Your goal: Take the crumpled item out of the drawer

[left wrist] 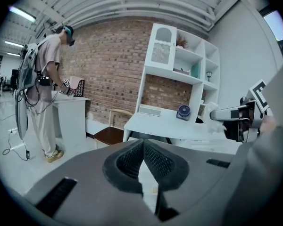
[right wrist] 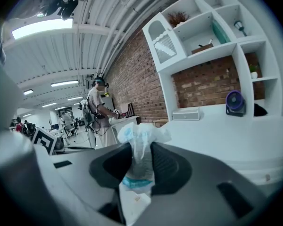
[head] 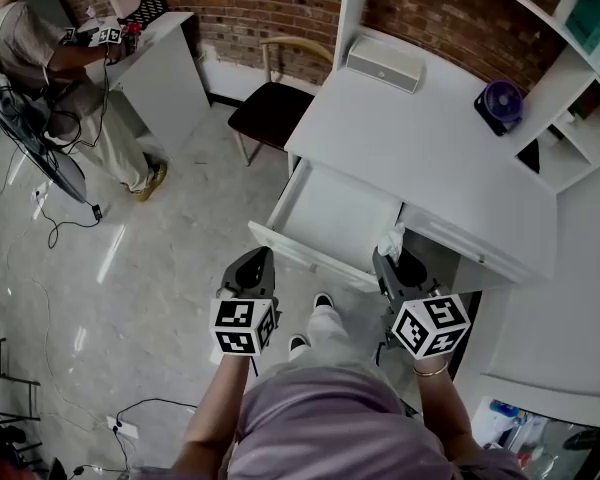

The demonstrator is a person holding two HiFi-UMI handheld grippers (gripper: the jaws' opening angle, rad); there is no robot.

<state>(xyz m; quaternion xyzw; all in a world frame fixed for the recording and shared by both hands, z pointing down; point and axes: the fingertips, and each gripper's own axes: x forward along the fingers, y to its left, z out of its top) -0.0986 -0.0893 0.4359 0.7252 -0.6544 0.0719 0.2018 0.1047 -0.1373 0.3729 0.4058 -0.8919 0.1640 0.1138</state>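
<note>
The white drawer (head: 332, 218) stands pulled out from the desk, and its floor looks bare. A crumpled white wrapper with blue print (head: 391, 240) is pinched in my right gripper (head: 390, 259), above the drawer's front right corner. In the right gripper view the wrapper (right wrist: 141, 140) sticks up between the two pads, with my right gripper (right wrist: 140, 163) shut on it. My left gripper (head: 256, 264) hovers outside the drawer's front left corner. Its jaws meet with nothing between them, as the left gripper view shows for the left gripper (left wrist: 142, 149).
The white desk (head: 430, 138) carries a purple fan (head: 500, 103) and a white box (head: 385, 65). A wooden chair (head: 272, 108) stands to the left of the desk. Another person (head: 40, 58) works at a far table; cables and a standing fan (head: 35, 143) are on the floor.
</note>
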